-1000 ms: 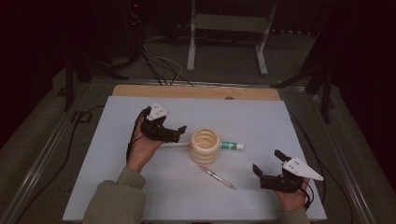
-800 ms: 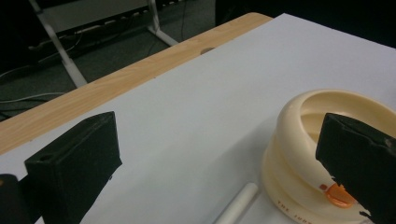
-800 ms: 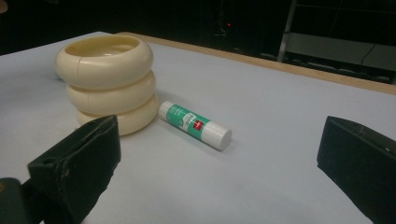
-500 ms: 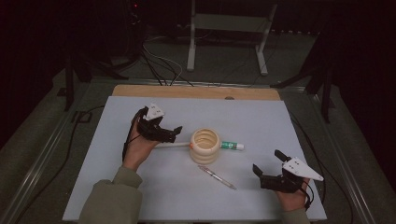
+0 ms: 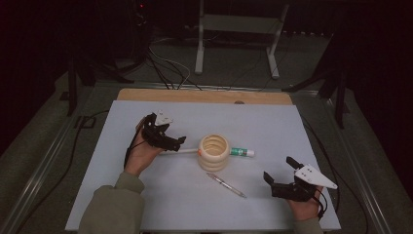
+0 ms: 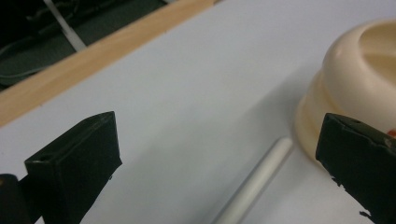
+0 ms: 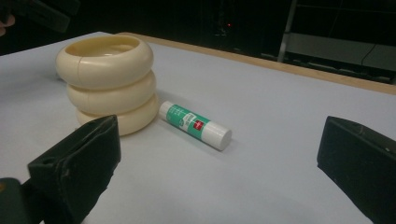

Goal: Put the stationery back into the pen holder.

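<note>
My left gripper (image 5: 171,139) sits on the left half of the pale table (image 5: 146,204), its 2 jaws spread wide apart with nothing between them but table surface and the near end of a white stick (image 6: 254,184); in the left gripper view that stick runs up from the bottom edge between the jaws and ends just beside the cream holder (image 6: 359,84) (whether it touches the holder's base I cannot tell); seen from the high view, the stick (image 5: 187,150) lies flat, pointing from my left gripper's tips toward the holder (image 5: 214,151), which stands upright near the table's middle as 3 stacked rounded rings with an open top; a glue stick (image 5: 241,152) with a green label lies on its side against the holder's far flank, and in the right gripper view it (image 7: 194,124) rests just at the foot of the holder (image 7: 108,81); a pen (image 5: 226,185) lies flat in front of the holder, between it and my side of the table; my right gripper (image 5: 281,176) rests low at the table's right front, well apart from everything, its 2 jaws open wide and empty
</note>
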{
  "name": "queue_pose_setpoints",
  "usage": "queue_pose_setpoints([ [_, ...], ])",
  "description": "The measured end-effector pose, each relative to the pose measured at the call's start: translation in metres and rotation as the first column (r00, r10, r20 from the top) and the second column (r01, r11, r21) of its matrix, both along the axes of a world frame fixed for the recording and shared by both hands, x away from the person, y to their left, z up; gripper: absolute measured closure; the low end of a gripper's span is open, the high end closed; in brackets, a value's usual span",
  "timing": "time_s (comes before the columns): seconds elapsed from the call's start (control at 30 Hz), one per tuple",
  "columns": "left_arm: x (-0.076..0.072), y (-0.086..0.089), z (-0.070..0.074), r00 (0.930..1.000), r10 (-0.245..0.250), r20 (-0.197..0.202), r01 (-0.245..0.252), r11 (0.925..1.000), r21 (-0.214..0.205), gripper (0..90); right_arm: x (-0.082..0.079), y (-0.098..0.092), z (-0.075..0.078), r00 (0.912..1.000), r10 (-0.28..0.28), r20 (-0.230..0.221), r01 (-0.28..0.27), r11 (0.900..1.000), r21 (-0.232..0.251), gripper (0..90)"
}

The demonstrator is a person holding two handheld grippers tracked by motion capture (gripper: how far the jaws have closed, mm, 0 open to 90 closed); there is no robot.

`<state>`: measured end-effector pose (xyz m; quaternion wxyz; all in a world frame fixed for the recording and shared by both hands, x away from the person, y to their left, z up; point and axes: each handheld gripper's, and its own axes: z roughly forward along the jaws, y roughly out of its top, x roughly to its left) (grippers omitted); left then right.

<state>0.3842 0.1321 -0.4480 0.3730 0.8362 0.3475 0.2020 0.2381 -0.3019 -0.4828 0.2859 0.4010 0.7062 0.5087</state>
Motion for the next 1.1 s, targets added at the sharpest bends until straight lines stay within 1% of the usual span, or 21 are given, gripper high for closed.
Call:
queue_pose_setpoints([
  [0.03, 0.000, 0.000, 0.000, 1.0000, 0.000, 0.000, 0.000, 1.0000, 0.000, 0.4, 0.000, 0.000, 0.000, 1.0000, 0.001, 0.000, -0.001, 1.0000, -0.001, 0.2],
  [0.17, 0.006, -0.004, -0.011, 0.9984, -0.013, -0.056, 0.017, 0.9976, 0.068, 0.4, 0.000, 0.000, 0.000, 1.0000, 0.001, -0.001, -0.001, 1.0000, -0.002, 0.2],
  [0.2, 0.006, -0.004, -0.011, 0.9984, -0.013, -0.056, 0.017, 0.9976, 0.068, 0.5, 0.000, 0.000, 0.000, 1.0000, 0.001, -0.001, -0.001, 1.0000, -0.002, 0.2],
  [0.23, 0.009, -0.006, -0.016, 0.9967, -0.018, -0.079, 0.025, 0.9951, 0.096, 0.5, 0.000, 0.000, 0.000, 1.0000, 0.001, 0.000, -0.001, 1.0000, -0.001, 0.2],
  [0.3, 0.011, -0.008, -0.021, 0.9946, -0.029, -0.100, 0.040, 0.9925, 0.116, 1.0, 0.000, 0.000, 0.000, 1.0000, 0.002, -0.001, -0.002, 1.0000, -0.002, 0.2],
  [0.37, 0.011, -0.010, -0.022, 0.9936, -0.032, -0.108, 0.046, 0.9912, 0.124, 1.2, 0.000, 0.001, 0.000, 1.0000, 0.003, -0.001, -0.003, 1.0000, -0.004, 0.2],
  [0.4, 0.013, -0.013, -0.025, 0.9918, -0.042, -0.121, 0.059, 0.9883, 0.141, 2.9, 0.000, 0.001, 0.000, 1.0000, 0.004, -0.001, -0.004, 1.0000, -0.004, 0.2],
  [0.53, 0.016, -0.018, -0.030, 0.9854, -0.054, -0.161, 0.078, 0.9858, 0.148, 6.7, 0.001, 0.001, -0.001, 1.0000, 0.004, -0.003, -0.004, 1.0000, -0.003, 0.2],
  [0.57, 0.018, -0.021, -0.034, 0.9778, -0.068, -0.198, 0.104, 0.9794, 0.173, 10.1, 0.000, 0.000, 0.000, 1.0000, 0.003, -0.003, -0.003, 1.0000, -0.001, 0.2],
  [0.6, 0.019, -0.022, -0.036, 0.9731, -0.078, -0.217, 0.118, 0.9768, 0.179, 12.1, 0.000, 0.000, 0.000, 1.0000, 0.003, -0.003, -0.003, 1.0000, -0.001, 0.2],
  [0.67, 0.019, -0.024, -0.037, 0.9732, -0.073, -0.218, 0.116, 0.9749, 0.190, 22.4, 0.001, 0.000, 0.000, 1.0000, 0.003, -0.003, -0.003, 1.0000, -0.002, 0.2],
  [0.7, 0.020, -0.027, -0.039, 0.9594, -0.111, -0.259, 0.161, 0.9703, 0.181, 31.3, 0.001, 0.000, -0.001, 1.0000, 0.003, -0.004, -0.003, 1.0000, -0.003, 0.2],
  [0.73, 0.020, -0.027, -0.039, 0.9594, -0.111, -0.259, 0.161, 0.9703, 0.181, 38.2, 0.001, 0.000, -0.001, 1.0000, 0.003, -0.005, -0.003, 1.0000, -0.004, 0.2],
  [0.77, 0.020, -0.029, -0.040, 0.9549, -0.126, -0.269, 0.182, 0.9643, 0.193, 38.2, 0.001, 0.000, -0.001, 1.0000, 0.003, -0.005, -0.003, 1.0000, -0.004, 0.2],
  [0.8, 0.021, -0.031, -0.042, 0.9495, -0.134, -0.284, 0.199, 0.9561, 0.215, 55.8, 0.001, 0.000, -0.001, 1.0000, 0.003, -0.005, -0.003, 1.0000, -0.005, 0.2],
  [0.83, 0.022, -0.033, -0.044, 0.9433, -0.137, -0.302, 0.213, 0.9485, 0.234, 59.1, 0.001, 0.000, -0.001, 1.0000, 0.004, -0.004, -0.004, 1.0000, -0.005, 0.2],
  [0.87, 0.022, -0.035, -0.047, 0.9342, -0.155, -0.321, 0.237, 0.9424, 0.236, 59.1, 0.001, 0.000, -0.001, 1.0000, 0.004, -0.004, -0.004, 1.0000, -0.005, 0.2],
  [0.9, 0.023, -0.036, -0.049, 0.9243, -0.171, -0.341, 0.260, 0.9360, 0.237, 68.0, 0.001, 0.000, 0.000, 1.0000, 0.004, -0.002, -0.004, 1.0000, -0.004, 0.2],
  [0.93, 0.024, -0.036, -0.050, 0.9148, -0.193, -0.355, 0.288, 0.9272, 0.239, 71.8, 0.001, 0.000, 0.000, 1.0000, 0.003, -0.004, -0.003, 1.0000, -0.003, 0.2],
  [0.97, 0.024, -0.036, -0.050, 0.9148, -0.193, -0.355, 0.288, 0.9272, 0.239, 76.9, 0.001, 0.000, 0.000, 1.0000, 0.003, -0.004, -0.003, 1.0000, -0.003, 0.2],
  [1.1, 0.026, -0.040, -0.047, 0.9011, -0.185, -0.392, 0.303, 0.9159, 0.264, 79.5, 0.000, 0.000, 0.000, 1.0000, 0.003, -0.005, -0.003, 1.0000, -0.003, 0.2],
])
